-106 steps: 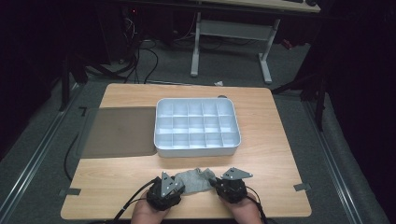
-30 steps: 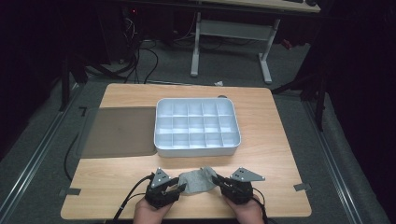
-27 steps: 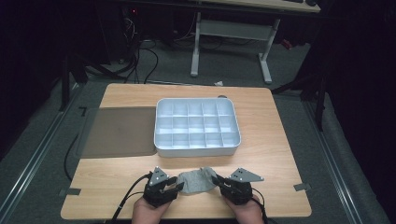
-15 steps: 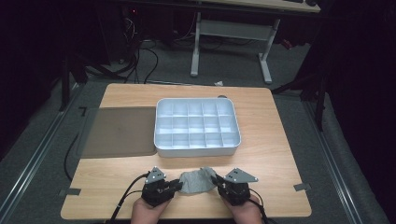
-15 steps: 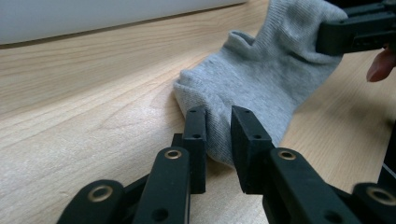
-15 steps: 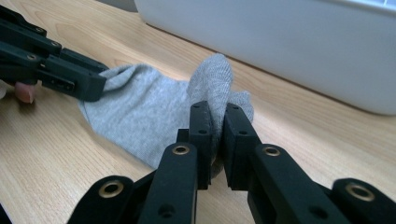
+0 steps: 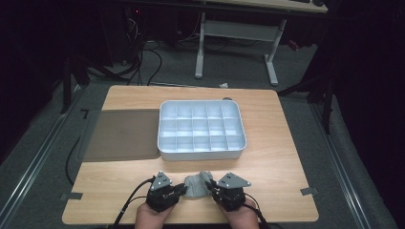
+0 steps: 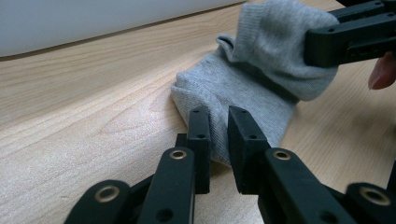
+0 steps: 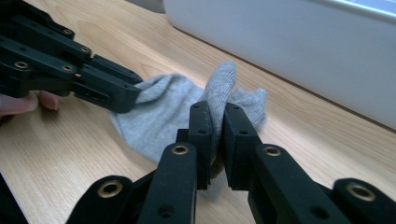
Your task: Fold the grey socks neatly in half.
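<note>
A grey sock (image 7: 195, 185) lies bunched on the wooden table (image 7: 277, 162) near its front edge, between my two grippers. My left gripper (image 7: 180, 191) is at the sock's left end. Its jaws (image 8: 218, 123) have just been closing and now pinch the sock's edge (image 8: 252, 79) between the pads. My right gripper (image 7: 212, 190) is at the right end, and its jaws (image 9: 216, 119) are shut on a raised fold of the sock (image 9: 159, 112). In each gripper view the other gripper's black fingers (image 8: 350, 37) (image 9: 93, 84) reach the sock's far end.
A white tray (image 7: 201, 153) with several compartments stands in the middle of the table, just beyond the sock. A flat grey mat (image 7: 122, 133) lies to its left. Cables trail from both grippers over the front edge. Desk legs and floor cables lie beyond the table.
The left jaws have narrowed onto the sock's edge. The right gripper has shifted a little to the left with its end of the sock, bunching the sock shorter.
</note>
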Demonstrator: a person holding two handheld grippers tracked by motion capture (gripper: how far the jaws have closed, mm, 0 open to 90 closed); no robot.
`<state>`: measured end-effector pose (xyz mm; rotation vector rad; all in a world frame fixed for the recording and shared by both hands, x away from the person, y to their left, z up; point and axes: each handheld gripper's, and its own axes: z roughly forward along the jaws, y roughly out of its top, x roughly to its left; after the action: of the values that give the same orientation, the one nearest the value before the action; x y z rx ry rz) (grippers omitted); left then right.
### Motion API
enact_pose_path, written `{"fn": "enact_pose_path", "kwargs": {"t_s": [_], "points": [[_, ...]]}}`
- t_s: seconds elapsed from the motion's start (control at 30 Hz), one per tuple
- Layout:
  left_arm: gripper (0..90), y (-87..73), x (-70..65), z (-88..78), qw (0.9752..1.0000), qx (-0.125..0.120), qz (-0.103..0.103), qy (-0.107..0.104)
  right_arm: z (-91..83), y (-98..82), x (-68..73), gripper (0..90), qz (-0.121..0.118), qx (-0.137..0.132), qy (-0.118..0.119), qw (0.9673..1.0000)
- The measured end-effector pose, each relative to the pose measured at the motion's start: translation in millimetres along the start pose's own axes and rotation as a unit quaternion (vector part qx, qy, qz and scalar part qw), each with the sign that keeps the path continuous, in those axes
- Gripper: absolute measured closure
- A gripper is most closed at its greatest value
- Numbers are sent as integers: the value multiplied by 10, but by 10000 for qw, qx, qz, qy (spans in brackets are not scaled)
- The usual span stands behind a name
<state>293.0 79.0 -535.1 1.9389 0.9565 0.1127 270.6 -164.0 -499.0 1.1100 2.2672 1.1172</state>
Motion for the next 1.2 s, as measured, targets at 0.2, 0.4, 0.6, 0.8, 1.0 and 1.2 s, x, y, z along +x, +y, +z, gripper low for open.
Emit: {"fn": "enact_pose_path", "kwargs": {"t_s": [0.2, 0.4, 0.6, 0.8, 1.0, 1.2], "points": [[803, 1, 0, 6, 10000, 18, -1, 17, 105, 38, 107, 840, -117, 23, 101, 9999], [803, 6, -4, 12, 10000, 52, 40, 10, 188, 85, 158, 840, -191, 24, 150, 9997], [811, 4, -8, 9, 10000, 51, 46, 17, 248, 120, 221, 837, -244, 36, 263, 9994], [813, 2, -11, 9, 10000, 46, 55, 16, 336, 85, 242, 833, -217, 131, 361, 9990], [812, 3, -9, 9, 10000, 47, 44, 16, 260, 143, 234, 689, -112, 4, 557, 9984], [810, 3, -11, 9, 10000, 50, 46, 22, 50, 194, 172, 680, -27, -316, 463, 9984]]}}
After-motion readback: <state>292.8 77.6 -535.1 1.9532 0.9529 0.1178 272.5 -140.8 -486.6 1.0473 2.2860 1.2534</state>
